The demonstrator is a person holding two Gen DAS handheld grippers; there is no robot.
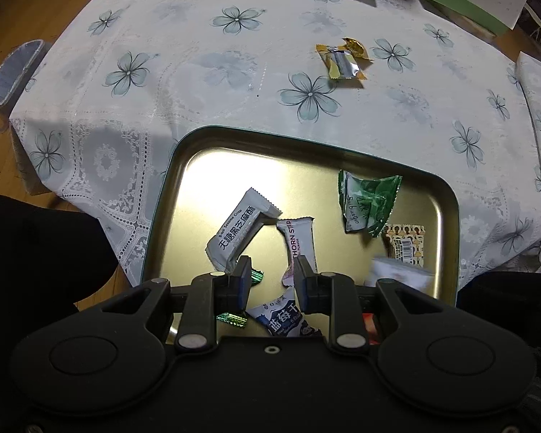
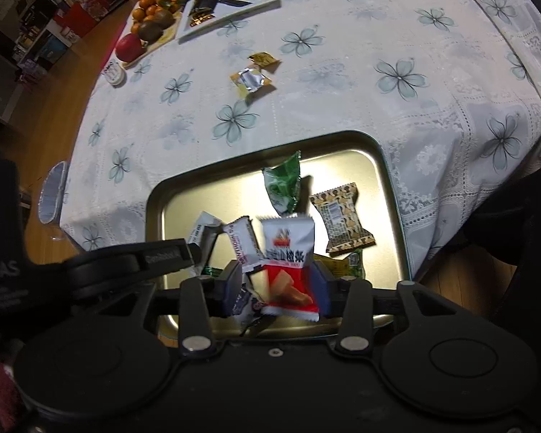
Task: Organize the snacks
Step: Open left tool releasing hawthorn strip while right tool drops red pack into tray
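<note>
— Where's the red-and-white snack packet (image 2: 288, 267)?
— Between my right gripper (image 2: 276, 285) fingers, spread and not pinching, over the tin tray (image 2: 393, 195).
— The left gripper (image 1: 272, 278)?
— Spread, empty, above the sesame crisp packet (image 1: 240, 232).

Both tools point steeply down over the tin tray (image 1: 447, 209): left tool (image 1: 273, 277) parted and empty, right tool (image 2: 276, 281) parted around a red-and-white snack packet (image 2: 288, 263).

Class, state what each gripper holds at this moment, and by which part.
Left gripper: nothing, jaws open above the tray. Right gripper: a red-and-white snack packet sits between its open jaws with a gap beside it, apparently not gripped.
</note>
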